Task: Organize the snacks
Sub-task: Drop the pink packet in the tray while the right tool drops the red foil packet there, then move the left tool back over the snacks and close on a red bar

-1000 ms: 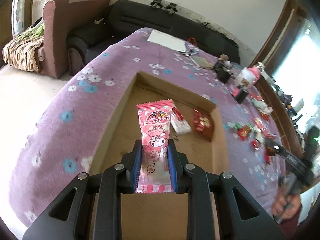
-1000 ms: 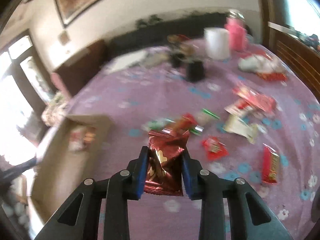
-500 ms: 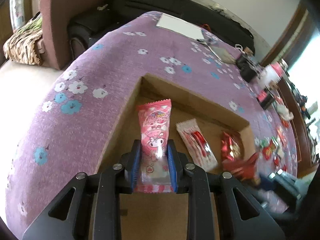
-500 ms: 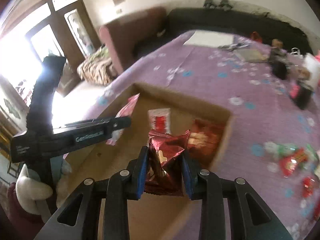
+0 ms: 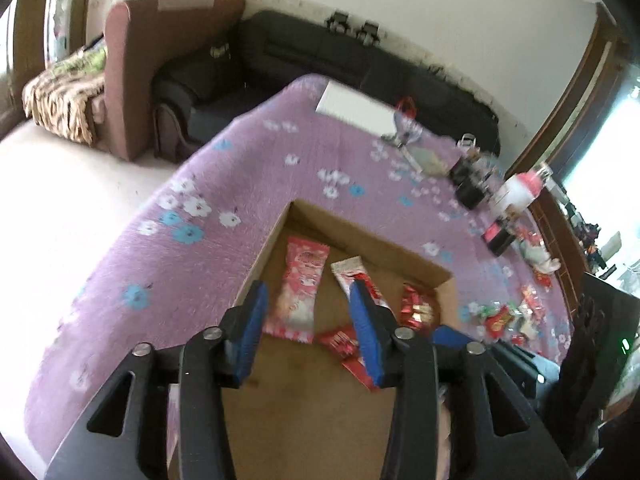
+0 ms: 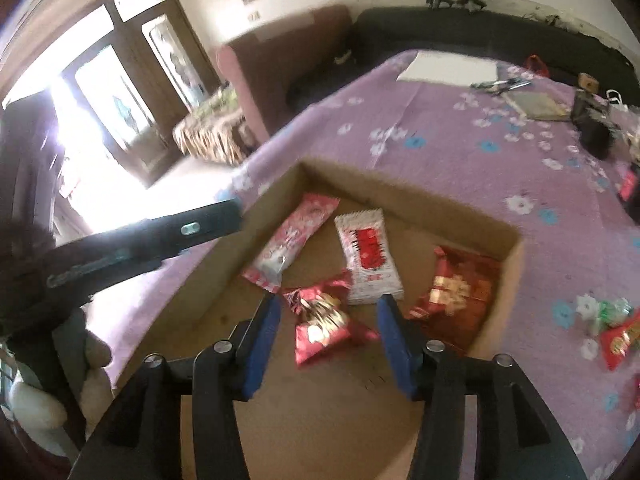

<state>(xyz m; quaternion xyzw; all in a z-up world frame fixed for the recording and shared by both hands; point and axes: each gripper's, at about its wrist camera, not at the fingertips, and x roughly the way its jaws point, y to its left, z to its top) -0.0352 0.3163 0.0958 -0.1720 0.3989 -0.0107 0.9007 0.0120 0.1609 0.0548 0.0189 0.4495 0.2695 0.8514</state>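
Both grippers tilt downward over the cardboard box [image 6: 508, 240] on the purple flowered tablecloth [image 5: 224, 184].

The left gripper [image 5: 308, 312] has just been opening; its blue pads stand about halfway apart and grip nothing. Seen between them, the pink snack packet [image 5: 302, 284] lies flat on the box floor near the left wall, clear of both pads.

The right gripper [image 6: 328, 332] has likewise just been opening and holds nothing. The dark red foil packet [image 6: 324, 322] lies loose on the box floor in the gap between its fingers, crumpled, with gold print showing.

Beside these lie a white packet with a red label [image 6: 368, 256], just touching the foil one, and a larger red packet with gold print [image 6: 460, 296] against the right wall. More small snacks [image 6: 616, 328] are scattered on the cloth to the right of the box.
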